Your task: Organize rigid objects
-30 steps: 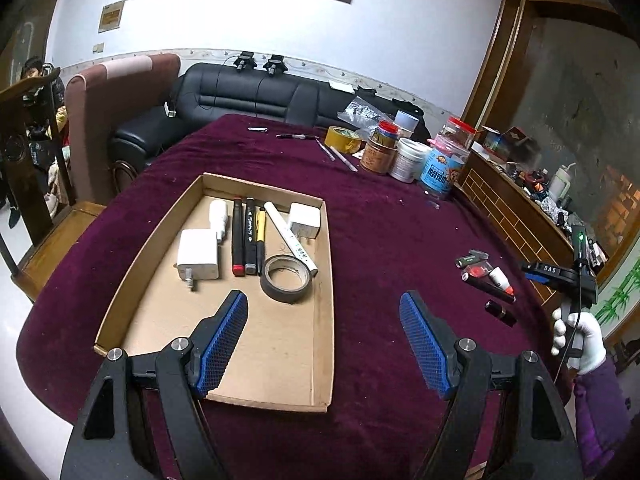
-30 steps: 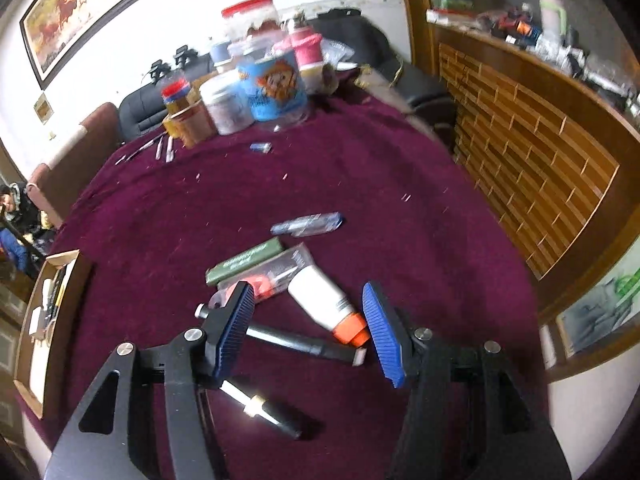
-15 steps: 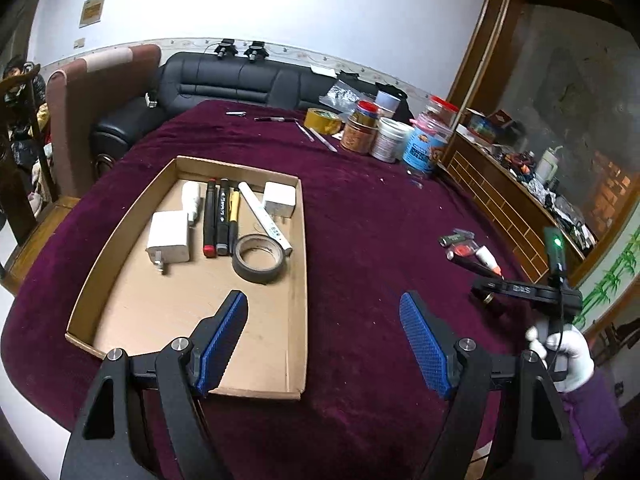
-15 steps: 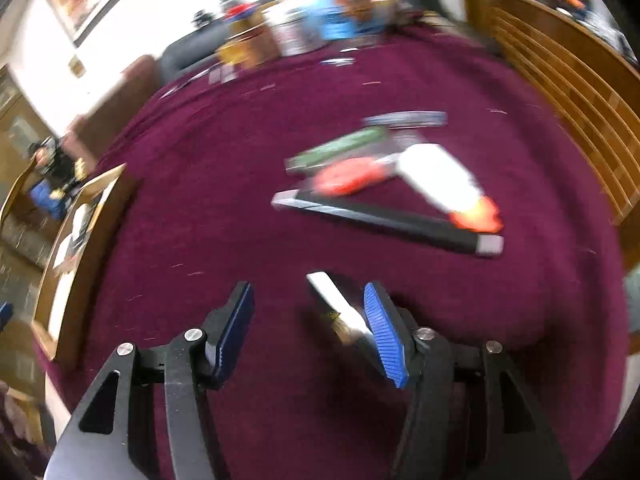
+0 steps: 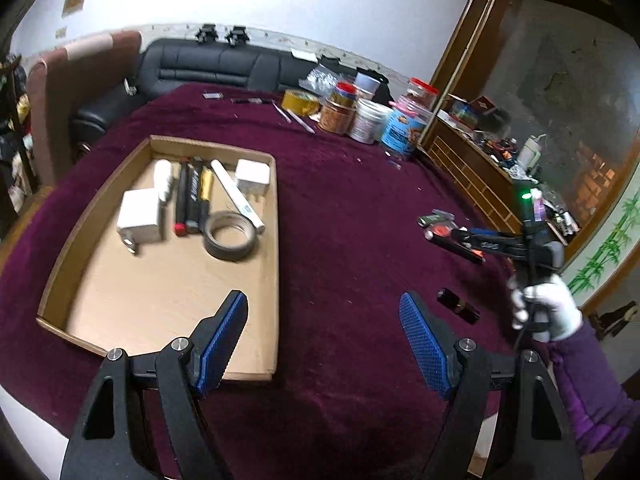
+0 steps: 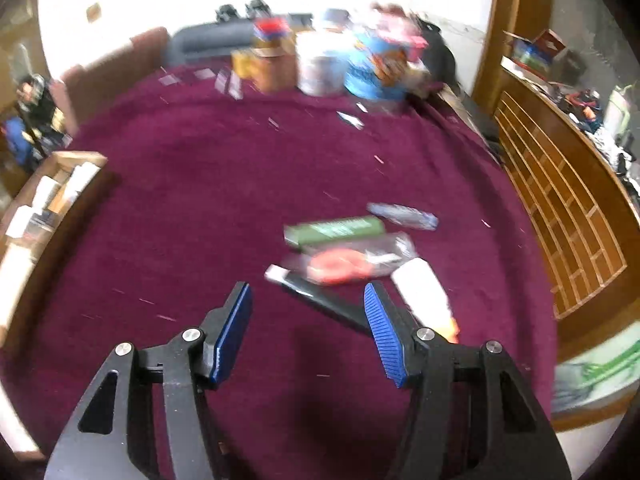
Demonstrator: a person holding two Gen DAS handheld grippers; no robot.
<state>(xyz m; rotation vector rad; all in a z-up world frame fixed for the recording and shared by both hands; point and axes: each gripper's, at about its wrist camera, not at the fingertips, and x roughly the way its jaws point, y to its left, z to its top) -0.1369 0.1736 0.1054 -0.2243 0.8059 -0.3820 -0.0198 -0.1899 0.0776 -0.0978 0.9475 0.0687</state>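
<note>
A cardboard tray [image 5: 276, 264] on the maroon cloth holds white chargers, several pens and a grey tape roll [image 5: 230, 235]. My left gripper [image 5: 323, 340] is open and empty above the tray's near right corner. My right gripper [image 6: 306, 332] is open and empty just short of a pile: a black pen [image 6: 320, 300], a white tube with an orange cap [image 6: 424, 296], a red item in clear wrap [image 6: 340, 266], a green stick [image 6: 336, 229]. In the left wrist view the right gripper [image 5: 472, 242] hovers over that pile; a small black cylinder [image 5: 458, 305] lies nearer.
Jars and tubs [image 5: 368, 120] and a yellow tape roll [image 5: 300, 101] stand at the table's far side. A wooden lattice cabinet [image 6: 568, 216] runs along the right. A black sofa [image 5: 216, 68] and a chair [image 5: 52, 92] are behind the table.
My right gripper has swung from the black cylinder back toward the pile; the cylinder is out of its view. The left gripper has shifted slightly; the tray contents are unchanged.
</note>
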